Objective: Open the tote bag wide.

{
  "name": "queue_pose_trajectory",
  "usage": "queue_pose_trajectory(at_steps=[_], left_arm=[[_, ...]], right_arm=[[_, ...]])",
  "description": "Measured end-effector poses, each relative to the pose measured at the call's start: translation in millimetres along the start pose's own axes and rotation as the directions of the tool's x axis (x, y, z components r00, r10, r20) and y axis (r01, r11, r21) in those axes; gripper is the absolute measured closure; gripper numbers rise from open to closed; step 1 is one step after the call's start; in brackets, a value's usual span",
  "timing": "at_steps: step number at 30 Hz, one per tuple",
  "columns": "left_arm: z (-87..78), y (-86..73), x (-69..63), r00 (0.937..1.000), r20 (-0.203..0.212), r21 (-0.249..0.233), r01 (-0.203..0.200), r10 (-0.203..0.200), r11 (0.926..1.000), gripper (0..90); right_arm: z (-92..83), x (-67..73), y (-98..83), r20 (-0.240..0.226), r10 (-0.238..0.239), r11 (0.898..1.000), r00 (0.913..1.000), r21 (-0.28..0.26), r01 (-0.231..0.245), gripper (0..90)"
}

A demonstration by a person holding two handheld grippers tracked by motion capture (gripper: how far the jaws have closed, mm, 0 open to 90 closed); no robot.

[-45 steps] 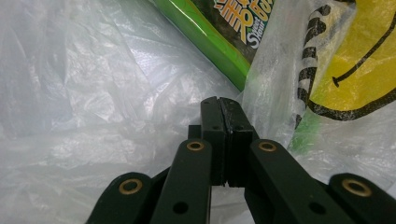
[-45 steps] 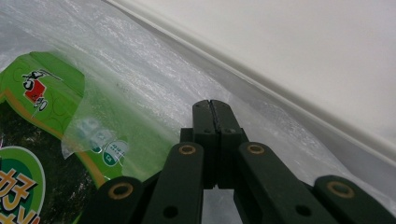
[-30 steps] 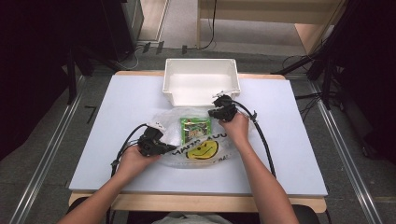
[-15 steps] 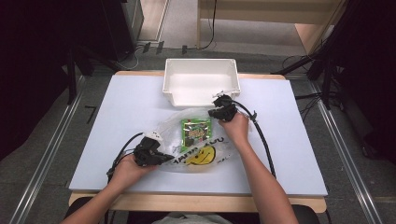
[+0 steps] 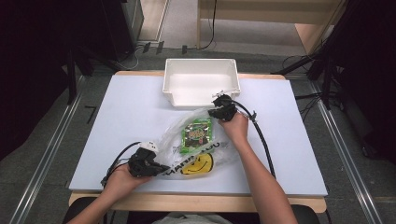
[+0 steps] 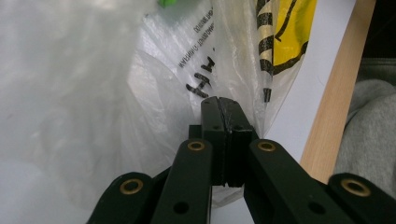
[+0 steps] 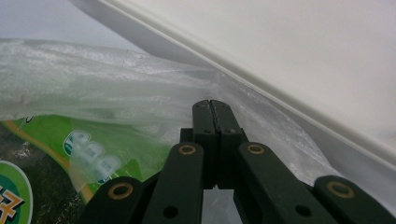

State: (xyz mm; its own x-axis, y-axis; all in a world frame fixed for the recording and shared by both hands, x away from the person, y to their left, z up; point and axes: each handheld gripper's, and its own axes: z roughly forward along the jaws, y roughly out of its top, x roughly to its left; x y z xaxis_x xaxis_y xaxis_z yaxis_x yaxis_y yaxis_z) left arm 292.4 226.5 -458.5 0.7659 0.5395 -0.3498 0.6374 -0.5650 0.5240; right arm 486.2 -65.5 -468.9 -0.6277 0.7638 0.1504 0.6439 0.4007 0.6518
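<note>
A clear plastic bag (image 5: pixel 226 150) printed with a yellow smiley (image 5: pixel 198 164) lies on the white table, stretched between both hands. Inside it is a green snack packet (image 5: pixel 197 135). My left gripper (image 5: pixel 161 169) is shut on the bag's near-left edge close to the table's front; in the left gripper view the closed jaws (image 6: pixel 219 100) pinch the film (image 6: pixel 154 84) beside the yellow print (image 6: pixel 289 28). My right gripper (image 5: pixel 212 111) is shut on the bag's far edge just in front of the white bin (image 5: pixel 201 81). In the right gripper view its tips (image 7: pixel 211 103) clamp film (image 7: pixel 116 84) over the packet (image 7: pixel 56 154).
The white bin's wall (image 7: pixel 280 56) stands right behind the right gripper. The table's wooden front edge (image 6: pixel 336 93) runs close beside the left gripper. Black cables trail from both grippers across the table (image 5: pixel 289 140).
My left hand has drawn the bag's near edge toward the table's front, and the smiley print has slid that way. The right hand has held still by the bin.
</note>
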Motion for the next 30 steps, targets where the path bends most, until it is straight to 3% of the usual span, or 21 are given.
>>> queue_pose_trajectory(at_steps=[3,7,12,18,20,25,30], left_arm=[[-1.5,-2.2,-1.1,1.0000,0.000,0.009,-0.005,0.005,0.9999,90.0],[-2.5,0.5,1.3,0.9999,-0.001,-0.021,0.012,-0.012,0.9997,90.0],[-10.3,12.4,6.7,0.9994,-0.008,-0.067,0.032,-0.032,0.9972,89.8],[-23.2,22.6,9.2,0.9989,-0.002,-0.125,0.046,-0.047,0.9911,84.3],[-26.6,25.7,9.0,0.9989,-0.017,-0.129,0.041,-0.044,0.9908,81.1],[-30.0,34.4,12.0,0.9983,0.001,-0.141,0.058,-0.058,0.9883,67.5],[-30.9,48.4,6.9,0.9995,-0.019,-0.130,0.023,-0.025,0.9912,62.6]], right_arm=[[-0.3,0.2,-0.1,0.022,0.009,1.000,0.9997,-0.005,-0.009,90.0],[0.7,3.1,0.9,0.046,0.031,0.999,0.9985,-0.012,-0.030,90.0],[-1.0,8.6,3.6,0.008,0.041,0.999,0.9991,-0.006,-0.041,90.0],[-13.0,13.4,4.9,-0.017,0.020,1.000,0.9997,-0.024,-0.020,90.0],[-19.5,15.6,5.5,-0.033,0.015,1.000,0.9993,-0.026,-0.016,89.2],[-29.5,23.4,4.9,-0.057,-0.014,1.000,0.9983,-0.025,0.013,86.2],[-35.9,26.9,5.6,-0.078,-0.017,0.999,0.9968,-0.039,0.014,81.6]])
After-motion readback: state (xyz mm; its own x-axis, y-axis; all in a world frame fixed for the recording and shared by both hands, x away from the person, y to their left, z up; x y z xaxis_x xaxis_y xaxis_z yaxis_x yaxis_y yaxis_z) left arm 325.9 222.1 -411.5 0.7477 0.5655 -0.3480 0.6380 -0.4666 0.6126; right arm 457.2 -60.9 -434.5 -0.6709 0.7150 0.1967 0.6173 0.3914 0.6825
